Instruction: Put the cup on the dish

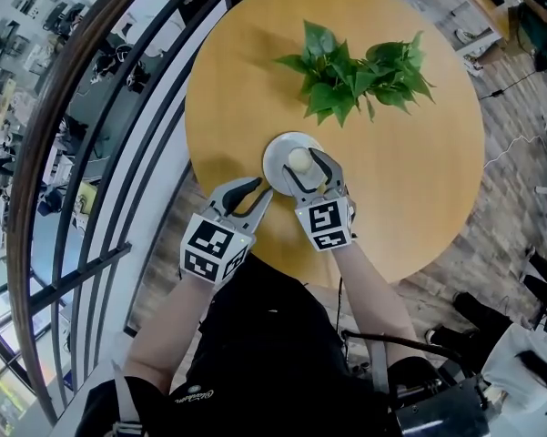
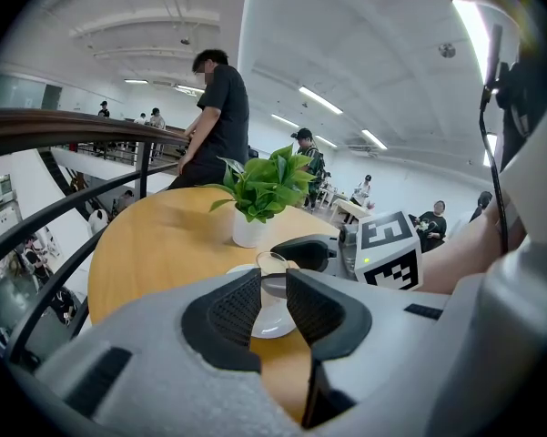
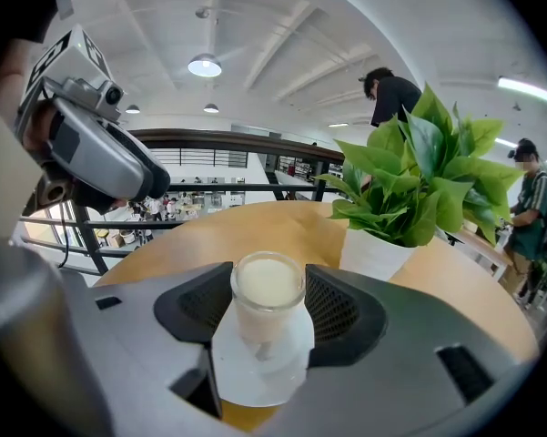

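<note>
Milky-white liquid fills the small clear glass cup point(image 3: 267, 294), which stands upright between the jaws of the right gripper point(image 1: 307, 169). Both ribbed pads sit against its sides, so that hand holds it. The cup is over the middle of the round white dish point(image 1: 275, 157), toward the near edge of the round wooden table point(image 1: 419, 153); whether its base already touches the dish I cannot tell. Its long axis is vertical, so the coming move looks like a straight lowering or a plain release. The left gripper point(image 2: 273, 300), its jaws narrowly apart with nothing between them, hangs just beside the dish's near-left rim
</note>
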A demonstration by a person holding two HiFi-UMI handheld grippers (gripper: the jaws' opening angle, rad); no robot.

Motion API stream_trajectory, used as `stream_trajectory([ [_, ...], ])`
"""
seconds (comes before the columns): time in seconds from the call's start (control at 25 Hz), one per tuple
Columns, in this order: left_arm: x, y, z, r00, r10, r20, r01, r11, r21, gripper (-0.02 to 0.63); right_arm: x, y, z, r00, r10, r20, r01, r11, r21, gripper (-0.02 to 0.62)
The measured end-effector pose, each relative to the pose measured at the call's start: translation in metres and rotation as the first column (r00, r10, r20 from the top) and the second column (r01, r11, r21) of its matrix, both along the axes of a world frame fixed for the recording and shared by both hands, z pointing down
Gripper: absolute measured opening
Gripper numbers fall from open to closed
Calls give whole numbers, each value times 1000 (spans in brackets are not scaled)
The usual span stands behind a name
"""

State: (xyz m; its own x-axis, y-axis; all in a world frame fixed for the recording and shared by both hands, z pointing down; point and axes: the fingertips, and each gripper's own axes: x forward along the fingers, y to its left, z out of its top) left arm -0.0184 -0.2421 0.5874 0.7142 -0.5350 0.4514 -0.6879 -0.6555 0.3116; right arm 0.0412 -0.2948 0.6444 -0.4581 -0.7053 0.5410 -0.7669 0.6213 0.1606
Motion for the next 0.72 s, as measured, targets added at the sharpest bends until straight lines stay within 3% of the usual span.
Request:
stream_trajectory([
  [0.72,3,-2,1,1000,0,7,0,1000,0,89,-1,-1,3,999,19,44,-18,1000,-7,250],
])
